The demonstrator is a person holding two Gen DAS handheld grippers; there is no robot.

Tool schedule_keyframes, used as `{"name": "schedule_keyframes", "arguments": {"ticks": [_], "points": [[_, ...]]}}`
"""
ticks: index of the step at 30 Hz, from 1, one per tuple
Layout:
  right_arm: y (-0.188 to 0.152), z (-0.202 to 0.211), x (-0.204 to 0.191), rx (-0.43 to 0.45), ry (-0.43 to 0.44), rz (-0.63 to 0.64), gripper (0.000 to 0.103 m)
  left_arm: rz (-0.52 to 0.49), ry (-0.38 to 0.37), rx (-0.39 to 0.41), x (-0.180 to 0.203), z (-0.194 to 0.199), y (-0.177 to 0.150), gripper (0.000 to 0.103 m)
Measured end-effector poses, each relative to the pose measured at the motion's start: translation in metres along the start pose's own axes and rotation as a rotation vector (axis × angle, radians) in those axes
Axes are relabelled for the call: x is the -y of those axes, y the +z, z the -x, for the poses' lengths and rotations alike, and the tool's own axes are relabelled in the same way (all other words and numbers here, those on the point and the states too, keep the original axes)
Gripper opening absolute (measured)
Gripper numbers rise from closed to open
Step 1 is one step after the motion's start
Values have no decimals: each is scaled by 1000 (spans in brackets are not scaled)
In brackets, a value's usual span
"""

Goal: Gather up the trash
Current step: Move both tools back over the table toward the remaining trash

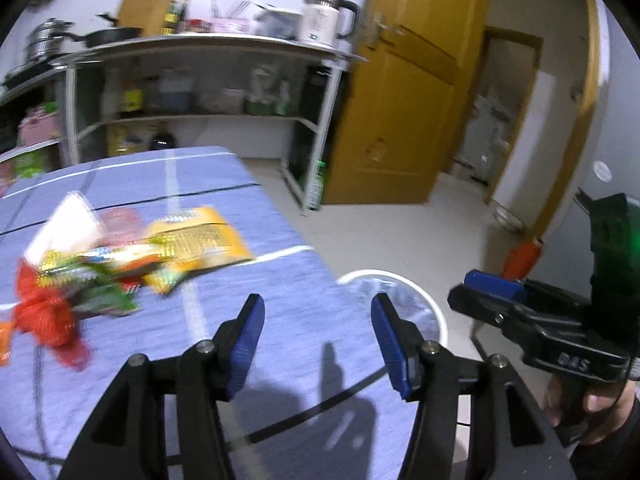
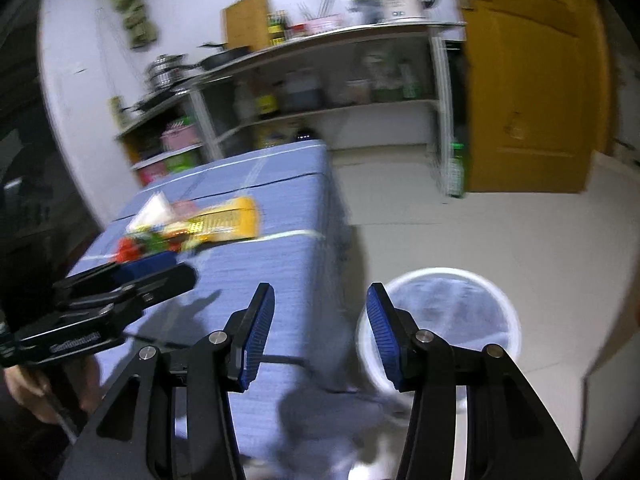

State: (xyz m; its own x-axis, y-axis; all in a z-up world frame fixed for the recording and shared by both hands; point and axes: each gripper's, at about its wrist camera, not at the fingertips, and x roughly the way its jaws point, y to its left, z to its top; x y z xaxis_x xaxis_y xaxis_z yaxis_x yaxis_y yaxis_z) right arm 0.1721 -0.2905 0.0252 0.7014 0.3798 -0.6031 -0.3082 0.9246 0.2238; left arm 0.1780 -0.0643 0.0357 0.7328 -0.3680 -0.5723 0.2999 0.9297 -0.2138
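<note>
Both views looked down across a bench covered in a blue cloth with pale and dark stripes (image 1: 248, 216). A loose heap of crumpled snack wrappers in yellow, green and red foil (image 1: 120, 264) lay at centre left of the left wrist view, with a red mesh bag (image 1: 48, 316) at its lower-left end. A round white bin lined with clear plastic (image 2: 440, 320) stood on the pale tiled floor (image 2: 500, 232) just beside the bench's edge, at lower right of the right wrist view, probably put there so that wrappers could be dropped straight off the bench. The left gripper (image 1: 318, 330) hung over bare cloth, its jaws apart and holding nothing, clear of the heap. The right gripper (image 2: 322, 326) hung between bench edge and bin, its jaws likewise apart and empty.
</note>
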Motion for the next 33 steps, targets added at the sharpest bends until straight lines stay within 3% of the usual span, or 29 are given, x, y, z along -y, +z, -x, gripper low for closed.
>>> {"name": "schedule_keyframes", "arguments": {"ticks": [7,13,21,33], "points": [[4,-34,-72,-35,114,136,49,43,129,60,-68,43,-13,58],[12,-69,-117,-66,136,237,49,78,219,72,-120,65,-19,64],[26,-119,-162,-118,179,343,49,173,231,33,-181,62,-18,69],[36,-183,-205,-174,255,476,49,327,241,-11,-225,45,-18,73]]}}
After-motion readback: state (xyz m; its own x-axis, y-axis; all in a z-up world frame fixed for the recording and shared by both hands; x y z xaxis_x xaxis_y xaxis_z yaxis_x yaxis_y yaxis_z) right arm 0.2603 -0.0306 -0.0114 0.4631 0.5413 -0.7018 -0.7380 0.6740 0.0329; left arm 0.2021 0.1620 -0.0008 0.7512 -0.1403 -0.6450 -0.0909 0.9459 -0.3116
